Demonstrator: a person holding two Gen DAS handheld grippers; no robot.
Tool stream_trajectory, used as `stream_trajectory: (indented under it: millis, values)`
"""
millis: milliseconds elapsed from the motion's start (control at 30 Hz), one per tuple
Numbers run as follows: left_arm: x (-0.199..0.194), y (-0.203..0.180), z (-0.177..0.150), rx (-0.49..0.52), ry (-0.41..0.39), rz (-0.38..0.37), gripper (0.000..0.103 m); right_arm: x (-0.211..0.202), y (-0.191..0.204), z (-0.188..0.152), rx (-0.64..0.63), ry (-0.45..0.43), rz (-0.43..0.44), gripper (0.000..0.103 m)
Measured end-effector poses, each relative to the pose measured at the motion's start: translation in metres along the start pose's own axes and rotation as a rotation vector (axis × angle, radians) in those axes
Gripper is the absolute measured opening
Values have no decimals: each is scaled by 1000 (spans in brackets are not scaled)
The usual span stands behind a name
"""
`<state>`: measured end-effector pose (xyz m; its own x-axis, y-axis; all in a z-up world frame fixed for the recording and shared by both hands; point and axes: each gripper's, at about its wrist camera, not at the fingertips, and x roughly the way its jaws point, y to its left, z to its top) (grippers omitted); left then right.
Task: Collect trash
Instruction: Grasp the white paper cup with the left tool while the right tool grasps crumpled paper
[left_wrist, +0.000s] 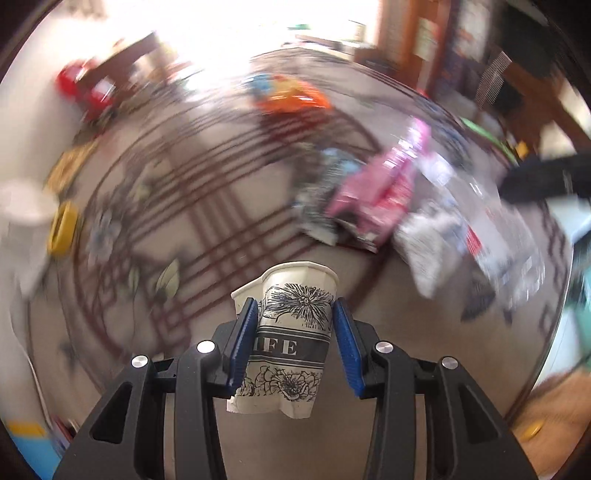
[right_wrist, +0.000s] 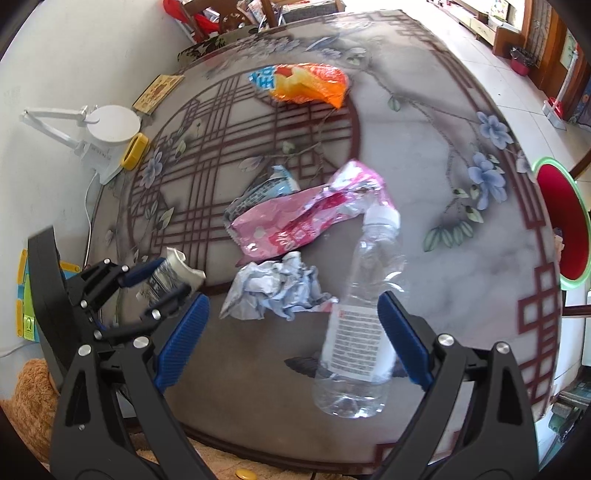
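My left gripper (left_wrist: 293, 317) is shut on a crumpled paper cup (left_wrist: 295, 332) with black flower print, its blue pads pressing both sides. In the right wrist view the same cup (right_wrist: 173, 273) hangs in the left gripper (right_wrist: 162, 280) over the table's left edge. My right gripper (right_wrist: 291, 299) stands open above the table. A clear plastic bottle (right_wrist: 358, 332) lies between its fingers, close to the right one. Just beyond sit a ball of crumpled paper (right_wrist: 273, 291), a pink wrapper (right_wrist: 295, 218), a blue-grey wrapper (right_wrist: 266, 188) and an orange snack bag (right_wrist: 306, 85).
The round table (right_wrist: 461, 258) has a printed lattice and flower top. A white lamp (right_wrist: 107, 125) and a yellow object (right_wrist: 135, 151) stand at its left edge by the wall. A red bin with a green rim (right_wrist: 561, 221) is off the right side. A teddy bear (right_wrist: 29, 398) lies low left.
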<state>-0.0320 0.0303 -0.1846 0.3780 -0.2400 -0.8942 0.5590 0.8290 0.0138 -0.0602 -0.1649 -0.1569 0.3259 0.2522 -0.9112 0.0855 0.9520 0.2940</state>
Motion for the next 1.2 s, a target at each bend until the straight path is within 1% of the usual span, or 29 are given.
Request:
stream_trajectory:
  millis: [67, 167, 267, 333, 400, 533, 867, 1000, 1200]
  values:
    - [-4, 12, 2, -80, -9, -19, 40, 8, 4, 2, -1, 9, 5, 91]
    - [-12, 21, 5, -161, -37, -44, 40, 23, 13, 5, -12, 35, 10, 91]
    - [-18, 28, 7, -251, -47, -42, 40, 35, 22, 6, -37, 52, -8, 91]
    - [-20, 34, 10, -307, -54, -57, 40, 43, 26, 7, -47, 63, -27, 91]
    - [-23, 38, 12, -339, -65, -65, 40, 47, 28, 6, -48, 66, -34, 91]
    - [-31, 44, 14, -358, -91, -51, 40, 54, 31, 5, -58, 76, -46, 91]
    - [-34, 49, 15, -378, -100, -46, 40, 62, 35, 2, -73, 103, -51, 91]
    - [-33, 50, 14, -377, -96, -44, 40, 61, 34, 0, -66, 104, -52, 91]
    - [-21, 54, 10, -388, -56, -33, 41, 65, 28, -3, -45, 130, -41, 91]
